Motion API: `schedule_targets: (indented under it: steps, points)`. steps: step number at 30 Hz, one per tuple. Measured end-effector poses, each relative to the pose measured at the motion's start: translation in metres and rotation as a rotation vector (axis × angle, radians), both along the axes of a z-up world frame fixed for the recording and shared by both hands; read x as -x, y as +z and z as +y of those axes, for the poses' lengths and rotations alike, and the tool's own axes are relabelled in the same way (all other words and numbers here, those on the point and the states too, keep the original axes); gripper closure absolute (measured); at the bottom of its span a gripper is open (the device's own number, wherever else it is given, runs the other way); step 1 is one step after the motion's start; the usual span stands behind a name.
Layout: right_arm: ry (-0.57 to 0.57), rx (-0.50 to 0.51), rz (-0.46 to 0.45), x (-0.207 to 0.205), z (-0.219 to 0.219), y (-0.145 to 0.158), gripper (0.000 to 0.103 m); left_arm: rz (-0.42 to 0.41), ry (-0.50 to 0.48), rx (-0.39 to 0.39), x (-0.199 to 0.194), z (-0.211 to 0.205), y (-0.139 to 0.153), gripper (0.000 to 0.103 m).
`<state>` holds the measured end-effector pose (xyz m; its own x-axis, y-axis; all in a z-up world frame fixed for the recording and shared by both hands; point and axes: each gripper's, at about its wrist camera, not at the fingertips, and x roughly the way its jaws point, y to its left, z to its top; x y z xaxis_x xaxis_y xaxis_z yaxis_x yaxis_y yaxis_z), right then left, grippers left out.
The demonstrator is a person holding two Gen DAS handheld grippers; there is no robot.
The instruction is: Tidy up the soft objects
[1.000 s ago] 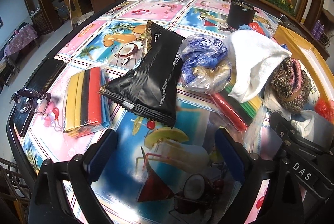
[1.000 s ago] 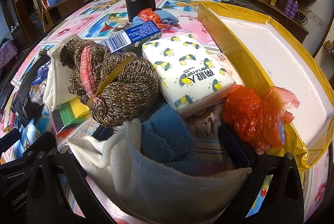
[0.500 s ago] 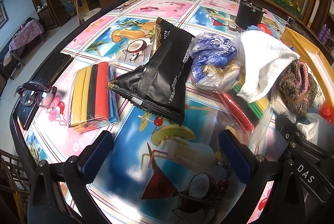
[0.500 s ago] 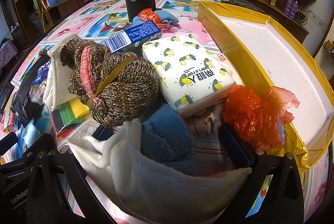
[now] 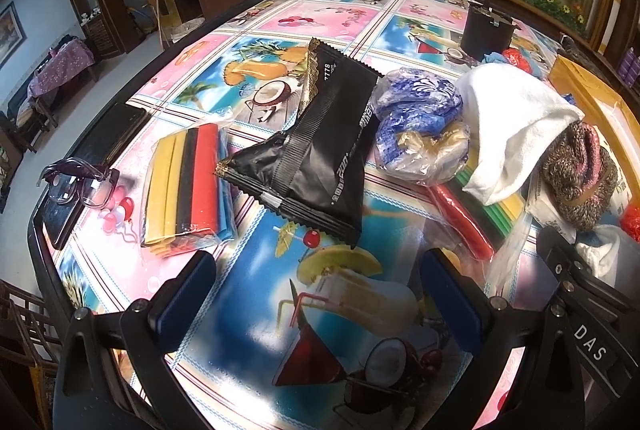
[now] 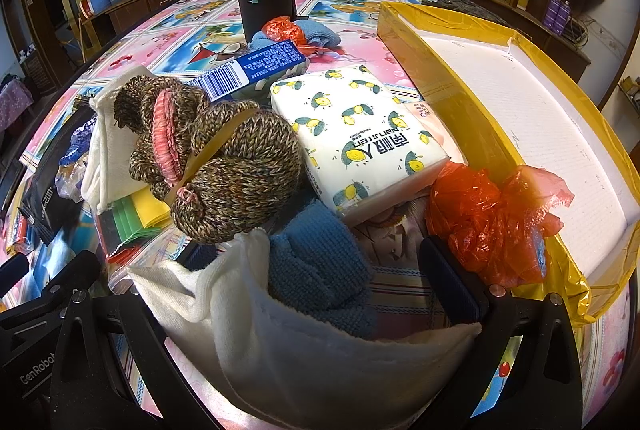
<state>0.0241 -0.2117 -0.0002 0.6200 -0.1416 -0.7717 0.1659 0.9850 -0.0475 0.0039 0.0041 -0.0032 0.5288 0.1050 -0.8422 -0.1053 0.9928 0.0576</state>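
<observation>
My left gripper [image 5: 318, 294] stands with its jaws spread wide and nothing between them, low in the frame above bare tablecloth [image 5: 328, 13]. My right gripper [image 6: 304, 270] also shows its jaws apart, a white cloth [image 6: 320, 342] and a blue towel [image 6: 316, 270] bunched between them at lower centre; the left pad is hidden behind the cloth, so I cannot tell whether the pads press on the fabric. Soft goods lie in a heap: one black foil pouch [image 5: 320, 157] at centre of the left view, one sleeve of coloured strips [image 5: 184, 189] at its left, one clear bag of blue wrappers [image 5: 420, 125] at its right, and a second white cloth [image 5: 508, 133] draped beyond that. In the right view, one skein of brown yarn [image 6: 224, 157] with a pink core sits left of centre, touching one lemon-print tissue pack [image 6: 360, 133]; one crumpled red plastic bag [image 6: 492, 222] rests against the wall of the yellow-taped foam box [image 6: 460, 97] at right, and a second red bag appears at upper centre. The cloths should be light and limp, best pinched at a thick fold; the pouch and bags are probably slick and crushable, so a seam or gathered neck suits; the yarn will compress, and its paper band looks the firmest hold.
</observation>
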Motion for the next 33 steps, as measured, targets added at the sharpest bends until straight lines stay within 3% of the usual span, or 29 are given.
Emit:
schedule_targets:
  steps: [33]
  points:
    - [-0.004, -0.001, -0.003, 0.0026, -0.0019, -0.0001, 0.0, -0.003, 0.032, -0.012, -0.002, 0.0009, -0.0001, 0.0]
